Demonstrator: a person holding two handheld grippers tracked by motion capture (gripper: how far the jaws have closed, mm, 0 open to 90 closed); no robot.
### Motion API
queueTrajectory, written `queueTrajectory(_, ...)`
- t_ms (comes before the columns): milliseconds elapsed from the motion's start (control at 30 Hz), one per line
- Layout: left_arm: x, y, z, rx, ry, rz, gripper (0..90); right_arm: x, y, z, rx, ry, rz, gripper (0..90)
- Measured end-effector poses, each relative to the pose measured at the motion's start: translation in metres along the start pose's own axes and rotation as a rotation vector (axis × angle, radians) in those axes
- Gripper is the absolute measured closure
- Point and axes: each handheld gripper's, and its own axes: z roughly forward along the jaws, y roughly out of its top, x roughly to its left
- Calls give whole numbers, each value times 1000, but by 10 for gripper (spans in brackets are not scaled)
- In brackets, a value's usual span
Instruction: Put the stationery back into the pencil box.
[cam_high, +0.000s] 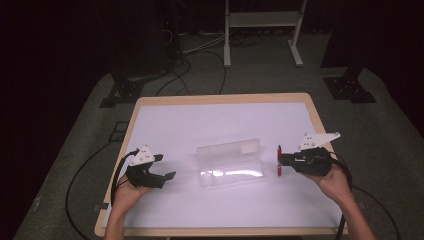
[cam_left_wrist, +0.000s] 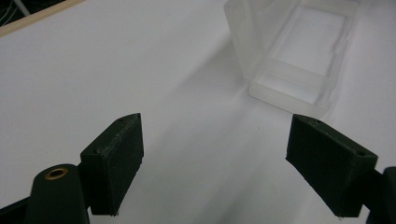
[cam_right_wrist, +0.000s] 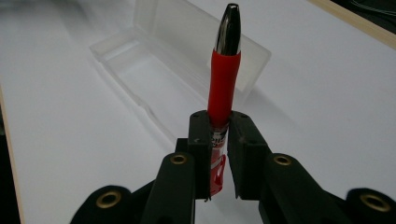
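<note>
Red plastic pen (cam_right_wrist: 223, 88), light, stiff, slick: clamped mid-barrel by right gripper (cam_right_wrist: 218, 140).
Left gripper (cam_left_wrist: 215, 163) agape, lower frame, near clear plastic case (cam_left_wrist: 299, 51).

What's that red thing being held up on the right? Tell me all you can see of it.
It is a pen: a red barrel that looks rubbery at the grip, a shiny dark metallic tip, and a clear section with print lower down. The right gripper is shut on it, its two black fingers clamping the lower barrel, tip pointing away from the hand. In the high view it stands just right of the open clear plastic case, not touching it.
</note>
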Motion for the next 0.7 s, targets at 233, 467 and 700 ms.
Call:
queueTrajectory(233,0,0,-1,-6,0,0,184,2,9,3,-13,6,-13,789)
queueTrajectory(467,0,0,-1,-5,1,0,187,4,22,7,-16,16,-45,789)
queueTrajectory(700,1,0,-3,-10,3,0,187,8,33,15,-11,30,-72,789)
